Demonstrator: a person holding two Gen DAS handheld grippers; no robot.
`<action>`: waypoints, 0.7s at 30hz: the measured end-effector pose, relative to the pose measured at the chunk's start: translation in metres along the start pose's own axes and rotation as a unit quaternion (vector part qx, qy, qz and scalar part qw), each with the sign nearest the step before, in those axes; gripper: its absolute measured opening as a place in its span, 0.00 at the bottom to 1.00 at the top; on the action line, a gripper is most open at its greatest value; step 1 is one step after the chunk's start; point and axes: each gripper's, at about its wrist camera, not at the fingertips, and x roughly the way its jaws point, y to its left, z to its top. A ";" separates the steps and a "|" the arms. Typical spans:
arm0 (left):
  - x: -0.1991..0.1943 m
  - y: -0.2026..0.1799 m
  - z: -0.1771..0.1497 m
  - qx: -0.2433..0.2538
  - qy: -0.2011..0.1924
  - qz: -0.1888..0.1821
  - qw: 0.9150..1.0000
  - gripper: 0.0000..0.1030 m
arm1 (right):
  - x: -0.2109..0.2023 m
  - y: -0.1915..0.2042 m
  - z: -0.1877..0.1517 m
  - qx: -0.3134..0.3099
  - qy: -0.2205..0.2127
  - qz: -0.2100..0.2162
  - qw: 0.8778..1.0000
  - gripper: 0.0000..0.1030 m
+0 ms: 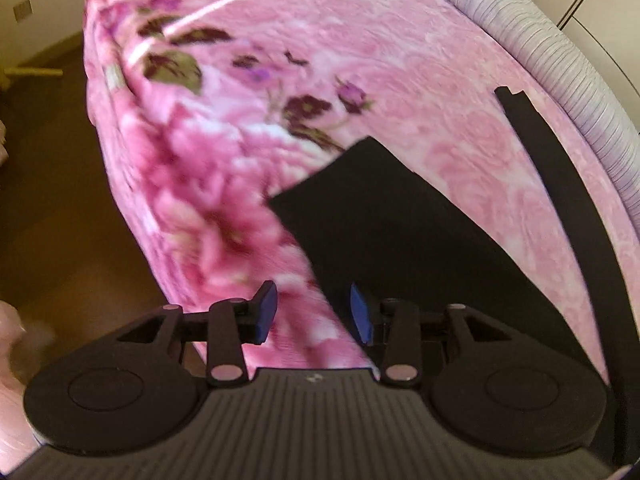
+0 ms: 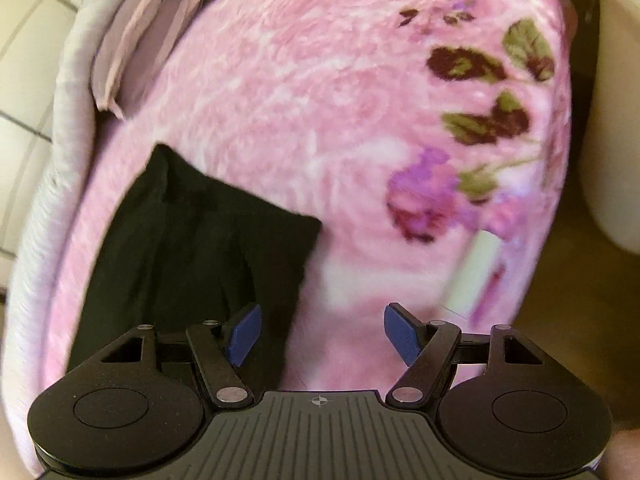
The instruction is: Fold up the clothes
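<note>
Both tongs point steeply down over the bed. Left tongs partly open, right tongs wide open; both hold nothing above the black garment.

No words, numbers or brand names can be read; each tool's ribbed body bears only a small crosshair mark.

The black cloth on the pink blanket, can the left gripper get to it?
Probably yes. The left gripper is open and empty, and the black cloth lies flat on the pink blanket just ahead of its fingers, with its edge right beside one of them. Nothing lies over the cloth.
</note>
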 end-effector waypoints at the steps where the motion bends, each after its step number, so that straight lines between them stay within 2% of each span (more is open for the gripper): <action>1: 0.005 -0.001 -0.001 -0.006 0.003 -0.006 1.000 0.39 | 0.004 -0.001 0.002 0.007 -0.004 0.008 1.000 0.70; 4: 0.019 -0.004 -0.002 -0.011 0.002 -0.006 1.000 0.43 | 0.016 -0.002 0.006 0.017 -0.018 0.021 0.999 0.70; 6: 0.021 -0.011 -0.002 0.012 -0.001 0.007 1.000 0.40 | 0.018 0.008 0.007 -0.012 -0.015 0.016 1.000 0.70; 8: 0.019 -0.016 0.000 0.044 -0.006 0.012 0.999 0.19 | 0.021 0.020 0.008 -0.052 -0.005 0.010 0.999 0.33; 9: 0.017 -0.016 0.003 0.059 -0.009 0.007 0.998 0.03 | 0.023 0.028 0.008 -0.075 0.005 0.005 0.997 0.08; 10: 0.015 -0.016 0.008 0.070 -0.010 -0.001 0.998 0.02 | 0.025 0.035 0.008 -0.098 0.015 0.001 0.995 0.04; 13: -0.002 -0.026 0.024 0.121 -0.043 -0.015 0.992 0.01 | 0.014 0.048 0.012 -0.129 0.009 -0.008 0.992 0.01; 16: -0.024 -0.032 0.039 0.177 -0.076 -0.045 0.980 0.03 | -0.020 0.041 0.014 -0.106 -0.012 0.021 0.994 0.01; 19: -0.016 -0.023 0.038 0.215 -0.070 -0.004 0.974 0.03 | -0.027 0.032 0.005 -0.101 0.011 0.014 0.995 0.01; 21: 0.004 -0.015 0.027 0.243 -0.041 0.049 0.968 0.05 | -0.009 0.022 -0.003 -0.096 0.054 -0.009 0.994 0.01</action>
